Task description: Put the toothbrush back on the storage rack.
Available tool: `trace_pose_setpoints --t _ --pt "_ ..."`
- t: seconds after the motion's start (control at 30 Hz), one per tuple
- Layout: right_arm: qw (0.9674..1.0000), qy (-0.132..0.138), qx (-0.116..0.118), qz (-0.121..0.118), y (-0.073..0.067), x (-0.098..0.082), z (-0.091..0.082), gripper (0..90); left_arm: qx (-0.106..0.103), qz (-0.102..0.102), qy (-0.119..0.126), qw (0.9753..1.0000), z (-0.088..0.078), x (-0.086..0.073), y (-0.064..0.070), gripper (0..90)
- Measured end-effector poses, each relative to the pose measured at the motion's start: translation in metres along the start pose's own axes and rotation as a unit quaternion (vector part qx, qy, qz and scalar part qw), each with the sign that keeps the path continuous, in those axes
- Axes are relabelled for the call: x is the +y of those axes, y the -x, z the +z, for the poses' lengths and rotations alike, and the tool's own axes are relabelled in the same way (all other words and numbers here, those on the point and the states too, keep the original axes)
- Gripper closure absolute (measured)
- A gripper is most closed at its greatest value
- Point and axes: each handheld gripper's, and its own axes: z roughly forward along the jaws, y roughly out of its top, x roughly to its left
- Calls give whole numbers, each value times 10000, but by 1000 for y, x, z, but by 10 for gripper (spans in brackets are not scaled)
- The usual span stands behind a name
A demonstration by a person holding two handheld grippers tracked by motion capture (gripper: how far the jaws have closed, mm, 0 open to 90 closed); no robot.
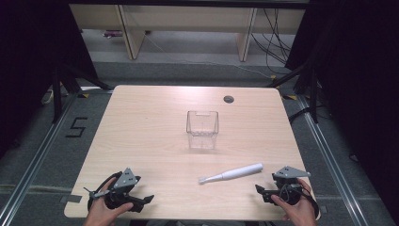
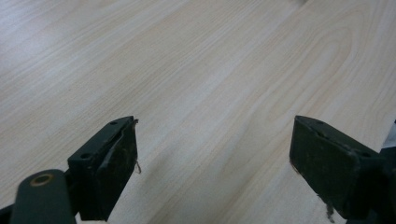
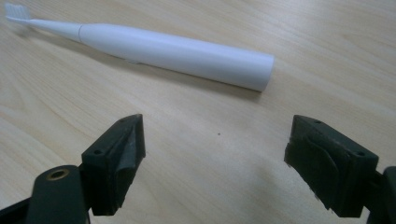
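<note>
Pale wood-grain laminate covers the table (image 1: pixel 141 122) we work at, a light desk with rounded corners and a small dark cable grommet (image 1: pixel 228 99) set near its far edge. Starting at our fingers: the left gripper (image 2: pixel 212 154) has its two black jaws standing wide apart with only bare wood between them, and in the high view we see it (image 1: pixel 141 201) resting low at the near left edge, held in our left hand (image 1: pixel 102 212), apart from everything else on the table. The right gripper (image 3: pixel 212 154) is likewise spread wide, nothing pinched between its pads, its jaws pointing toward the white electric toothbrush (image 3: pixel 154 51) that lies flat on the wood just beyond them, not touched. From above, our right hand (image 1: pixel 296 209) holds that gripper (image 1: pixel 263 194) at the near right edge, with the toothbrush (image 1: pixel 231 173) lying just to its left, bristle head toward the table's middle and thick handle end nearest the gripper. Farther out, near the centre of the desk, stands a clear plastic container (image 1: pixel 202 129), upright and open at the top, well apart from the toothbrush and from both grippers. Beyond the table we see grey carpeted floor (image 1: pixel 188 70), a black floor marking shaped like the digit five (image 1: pixel 76 127) on the left, black-and-yellow tape marks by the far corners, pale wooden furniture legs (image 1: pixel 131 33) at the back, loose dark cables (image 1: pixel 275 42) to the right, and dark curtains (image 1: pixel 357 94) on both sides.
</note>
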Motion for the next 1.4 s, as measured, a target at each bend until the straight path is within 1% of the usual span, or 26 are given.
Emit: trace_pose_setpoints --t 0.03,0.07,0.13,0.17,0.2,0.23,0.27,0.37,0.4,0.43,0.47,0.53,0.57,0.6,0.67,0.7,0.73,0.87,1.07,1.13,1.17,1.2,1.23,1.27,1.3,1.4 --pt "9995 -100 84 282 -4 1 -1 202 -5 9 -10 10000 0 0 0 148" --pt "9995 -105 81 276 -4 1 -2 218 -7 16 -15 10000 0 0 0 149" --pt "9999 11 122 21 1 1 0 234 0 1 -7 10000 0 0 0 149" --pt "10000 41 -8 -19 1 2 -1 234 5 -20 -6 10000 0 0 0 148" --pt "9996 -52 138 251 -2 2 -1 234 30 -21 -10 10000 0 -1 0 149" --pt "9999 -4 94 44 -1 3 0 235 38 6 -43 10000 -1 -1 -1 148" --pt "9999 -20 95 101 -3 3 -1 235 38 -3 -42 10000 -1 -1 -1 149" --pt "9999 -37 96 12 -4 6 -1 219 43 27 -72 10000 -1 -1 -1 149" --pt "9998 24 83 -175 -2 7 0 214 32 -22 -29 10000 -1 -1 -1 148" --pt "9999 -75 120 61 -6 8 -2 204 42 19 -63 10000 -1 -1 -1 149" --pt "9999 -15 104 -68 -5 9 -1 185 44 10 -63 10000 -1 -2 -2 149" --pt "9999 -35 161 -45 -6 11 -1 157 45 3 -58 10000 -1 -2 -2 149" --pt "9995 58 169 -246 -4 13 0 166 45 6 -59 10000 -1 -2 -2 149" --pt "9993 33 208 -312 -4 14 -1 169 42 -3 -57 10000 -1 -2 -1 149" --pt "9992 -9 283 -292 -6 17 -1 174 30 -15 -56 10000 -1 -2 -1 148" --pt "9988 -55 296 -398 -7 19 -1 181 34 -13 -61 10000 -1 -2 -1 149" --pt "9988 -55 296 -398 -7 19 -1 181 34 -13 -61 10000 -1 -2 -1 148" --pt "9958 -47 321 -851 -8 26 3 222 35 -30 -57 10000 -1 -2 -1 148" --pt "9962 -116 327 -803 -13 28 5 241 36 0 -60 10000 -1 -2 -1 148" --pt "9958 -108 309 -857 -12 30 6 241 36 -1 -57 10000 -1 -2 -1 148" --pt "9963 -144 307 -787 -13 30 6 240 48 -2 -76 10000 -1 -2 -1 148" --pt "9950 -51 304 -954 -11 31 8 239 47 -4 -94 9999 -1 -2 -1 149" --pt "9955 -112 293 -896 -12 31 7 240 43 -14 -84 10000 0 -2 0 149" --pt "9950 -85 299 -953 -11 32 8 241 37 5 -92 10000 -1 -2 0 149" --pt "9959 -89 285 -858 -13 32 8 242 33 -1 -75 10000 -1 -3 0 148" --pt "9941 -44 329 -1028 -12 35 10 242 45 -15 -62 10000 -1 -2 -1 148"
